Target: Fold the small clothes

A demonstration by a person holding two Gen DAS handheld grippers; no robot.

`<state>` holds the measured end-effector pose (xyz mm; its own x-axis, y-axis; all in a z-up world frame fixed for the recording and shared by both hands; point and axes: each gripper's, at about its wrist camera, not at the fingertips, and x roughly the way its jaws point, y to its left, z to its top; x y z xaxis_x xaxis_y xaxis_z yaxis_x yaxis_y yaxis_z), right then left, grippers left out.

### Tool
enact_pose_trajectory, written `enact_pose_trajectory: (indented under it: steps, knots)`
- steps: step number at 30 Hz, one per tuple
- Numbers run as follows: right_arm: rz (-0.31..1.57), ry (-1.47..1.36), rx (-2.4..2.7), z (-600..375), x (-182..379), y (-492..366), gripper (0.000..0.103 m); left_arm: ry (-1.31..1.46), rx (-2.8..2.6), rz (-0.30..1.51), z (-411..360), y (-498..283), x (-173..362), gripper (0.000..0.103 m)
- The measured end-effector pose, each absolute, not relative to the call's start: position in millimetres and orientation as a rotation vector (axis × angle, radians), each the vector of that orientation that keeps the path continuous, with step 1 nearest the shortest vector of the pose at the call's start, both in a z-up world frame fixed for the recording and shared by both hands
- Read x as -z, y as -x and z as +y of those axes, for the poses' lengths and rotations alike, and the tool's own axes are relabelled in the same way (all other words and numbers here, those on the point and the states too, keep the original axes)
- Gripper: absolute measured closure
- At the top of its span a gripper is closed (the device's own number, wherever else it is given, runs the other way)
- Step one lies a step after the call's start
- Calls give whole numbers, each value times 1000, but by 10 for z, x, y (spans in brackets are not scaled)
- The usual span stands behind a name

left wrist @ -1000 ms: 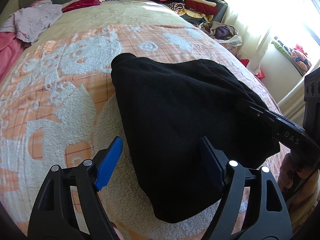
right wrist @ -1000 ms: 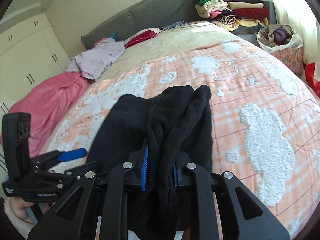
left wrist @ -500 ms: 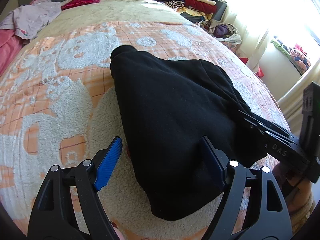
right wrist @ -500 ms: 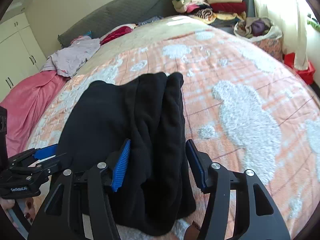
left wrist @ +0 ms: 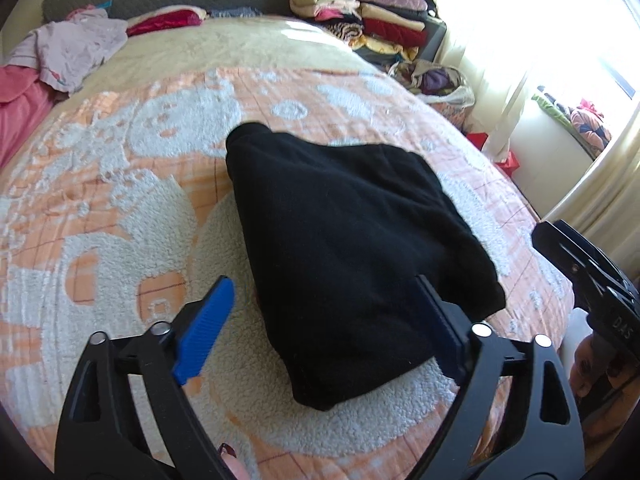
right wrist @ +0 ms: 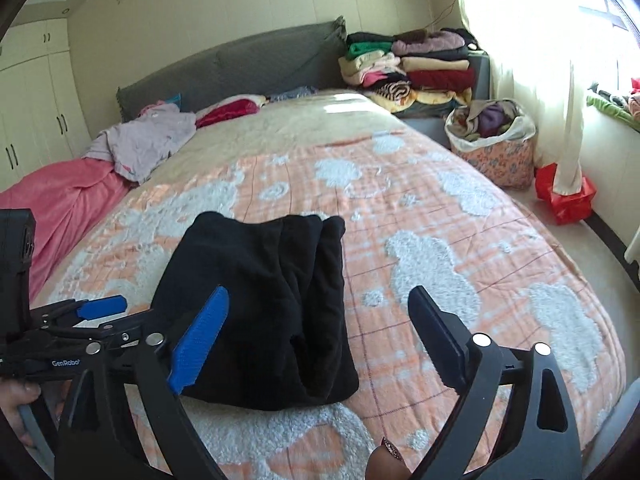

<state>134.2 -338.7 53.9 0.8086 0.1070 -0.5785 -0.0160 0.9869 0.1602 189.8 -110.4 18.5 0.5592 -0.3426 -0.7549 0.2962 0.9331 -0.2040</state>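
Left wrist view: the left claw (left wrist: 326,322) has just spread wider, empty, angled down over the folded black garment (left wrist: 352,248), which now lies free on the bed (left wrist: 120,184). Right wrist view: the right claw (right wrist: 316,334) has just let go and backed off, wide open; the garment's (right wrist: 264,304) long axis runs away toward the headboard (right wrist: 224,68).

Right tongs (right wrist: 320,340) just opened wide, empty, above folded black garment (right wrist: 264,304) on bed (right wrist: 460,216); left tongs (right wrist: 100,312) beside.
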Motion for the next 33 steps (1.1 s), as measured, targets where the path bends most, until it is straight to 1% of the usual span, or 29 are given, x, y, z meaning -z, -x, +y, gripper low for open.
enact_pose_trajectory:
  steps: [1,2,5,16,20,27,33]
  knots:
    - [614,-154,-67,-3393,-572,-1286,8,57,377,892,-1088,-1870,-217,12]
    - [605,-155,-65,-3394,-602,-1232,7,57,376,879,-1068,-1835,-255,9]
    - [580,-157,-60,-3384,-678,-1091,5,56,364,844,-1005,-1733,-356,10]
    - [541,-138,-72,-3168,-788,-593,5,43,314,767,-711,-1327,-533,10]
    - [552,-119,-81,-3061,-725,-444,5,22,306,763,-648,-1153,-496,10]
    - [621,-96,-67,-2887,-429,-242,5,-3,287,777,-585,-887,-289,10]
    - [628,-100,-70,-2818,-266,-69,5,14,269,795,-520,-718,-106,10]
